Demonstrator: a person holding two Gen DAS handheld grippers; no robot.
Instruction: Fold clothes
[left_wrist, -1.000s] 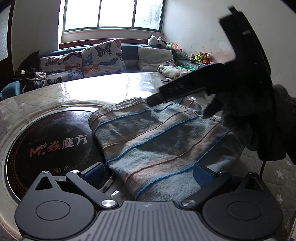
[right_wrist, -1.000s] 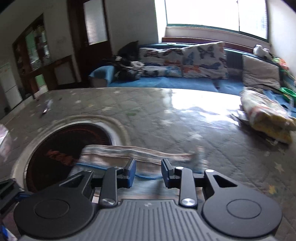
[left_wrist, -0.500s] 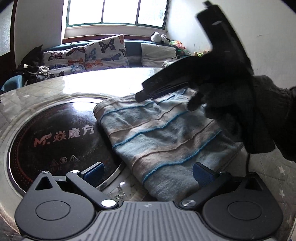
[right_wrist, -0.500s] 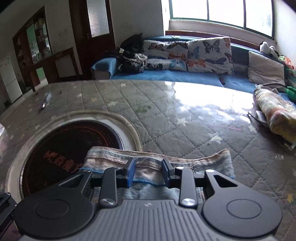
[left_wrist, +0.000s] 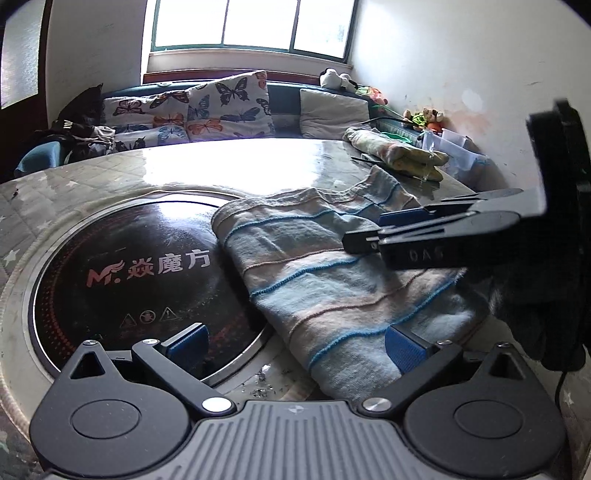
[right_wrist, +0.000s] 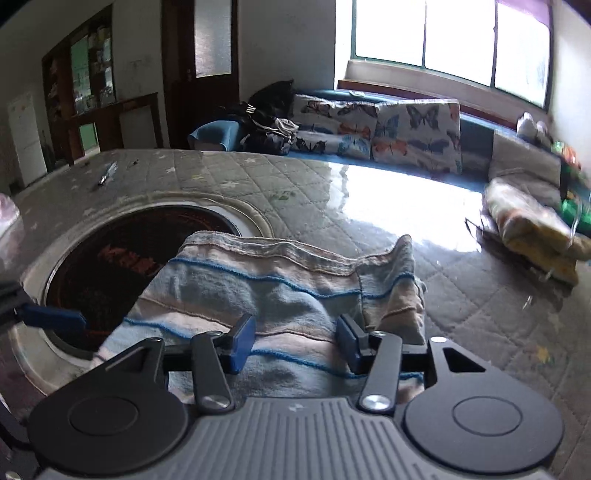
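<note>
A folded striped garment (left_wrist: 332, 280), grey-blue and beige with blue lines, lies on the quilted table, partly over the round black cooktop (left_wrist: 140, 273). My left gripper (left_wrist: 295, 345) is open wide at its near edge, one finger on each side of the cloth's corner. My right gripper (right_wrist: 295, 341) is open just above the garment (right_wrist: 266, 284), nothing between the pads. It also shows in the left wrist view (left_wrist: 373, 236), hovering over the cloth's right part, held by a dark-gloved hand. One far corner of the cloth stands up loosely.
A yellowish folded bundle (right_wrist: 532, 229) lies at the table's far right. A sofa with butterfly cushions (left_wrist: 207, 107) runs behind the table. Small items (right_wrist: 107, 173) lie at the far left of the table. Plastic boxes (left_wrist: 458, 147) stand by the right wall.
My right gripper has opened and let go of the garment's far edge, then drawn back over the cloth. The garment now lies folded. My left gripper stayed open and shifted slightly.
</note>
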